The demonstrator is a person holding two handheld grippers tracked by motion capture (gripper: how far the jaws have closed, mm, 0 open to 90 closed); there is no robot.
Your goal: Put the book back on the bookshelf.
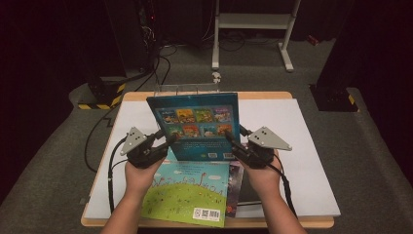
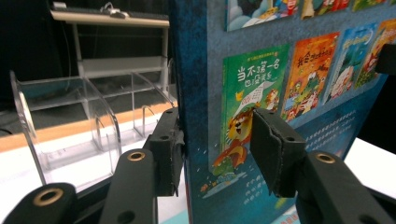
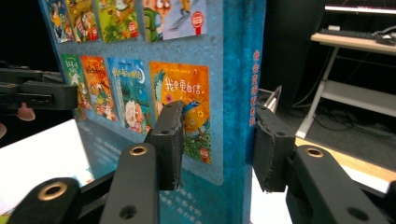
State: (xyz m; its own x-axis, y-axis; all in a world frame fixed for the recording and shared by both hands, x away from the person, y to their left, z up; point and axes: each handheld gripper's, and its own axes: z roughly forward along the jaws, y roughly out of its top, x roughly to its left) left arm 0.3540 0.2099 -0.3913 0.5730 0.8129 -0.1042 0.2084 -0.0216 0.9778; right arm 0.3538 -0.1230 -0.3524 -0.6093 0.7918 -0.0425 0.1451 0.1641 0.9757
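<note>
Dark floor and a white shelf frame (image 1: 253,29) sit behind 1 wooden table (image 1: 204,95) topped by 1 white board (image 1: 302,161). At the board's far edge stands 1 clear rack (image 2: 70,121) with curved dividers. 3 books are in sight: 1 blue book (image 1: 195,124) held upright above the board, 1 green book (image 1: 187,195) lying flat at the near edge below it, and 1 dark book (image 1: 236,183) flat, partly tucked beneath the green one.

2 forearms come in from the near edge, both hands raised off the board and angled inward toward each other. The left gripper (image 1: 168,141) meets the blue book's left edge, the right gripper (image 1: 233,142) its right edge.

In the left gripper view, both pads press the blue book's cover and back, clamped over the edge. In the right gripper view, the jaws straddle the spine side; the left pad lies on the cover, the right pad against the back.
</note>
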